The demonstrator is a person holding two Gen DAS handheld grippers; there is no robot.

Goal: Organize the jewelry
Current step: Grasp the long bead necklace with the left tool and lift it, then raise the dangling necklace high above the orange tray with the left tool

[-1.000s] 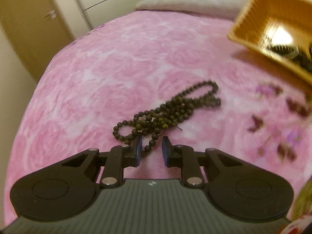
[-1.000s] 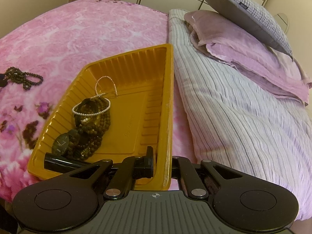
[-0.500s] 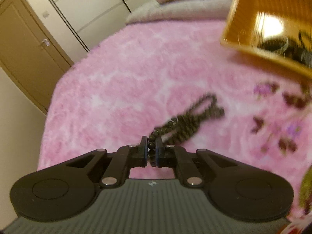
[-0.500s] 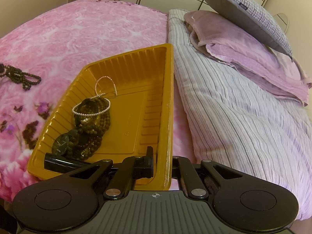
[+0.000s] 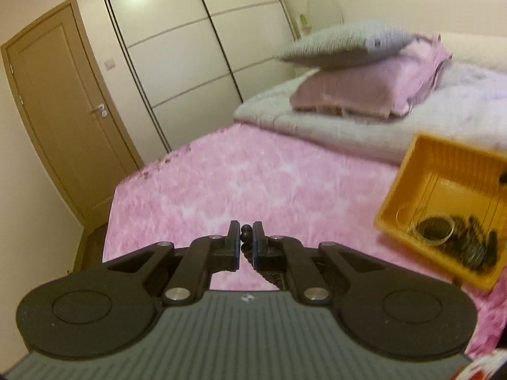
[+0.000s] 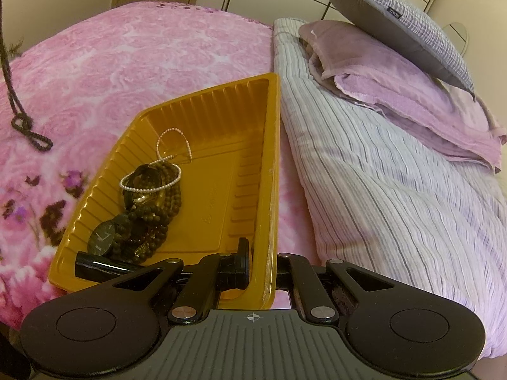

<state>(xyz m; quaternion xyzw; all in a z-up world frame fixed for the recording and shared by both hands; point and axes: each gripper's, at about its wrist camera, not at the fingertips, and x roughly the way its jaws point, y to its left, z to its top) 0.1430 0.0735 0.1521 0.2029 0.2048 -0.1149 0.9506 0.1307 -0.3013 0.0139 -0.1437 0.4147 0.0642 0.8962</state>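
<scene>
the dark bead necklace (image 6: 19, 107), loose on the pink bed (image 5: 285, 190) a second before, was pinched in the narrowed left tool (image 5: 246, 240) and lifted, dangling left of the yellow tray (image 6: 269, 164), whose rim was gripped by the right tool (image 6: 263, 266), leaving only the drop-in.

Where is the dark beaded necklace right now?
The dark beaded necklace hangs at the far left of the right wrist view, above the pink floral blanket, pinched in the left gripper.

A pink rose-patterned bed (image 6: 142, 63) carries a yellow tray (image 6: 202, 120), striped duvet (image 6: 380, 190) and stacked pillows (image 6: 412, 72).
</scene>
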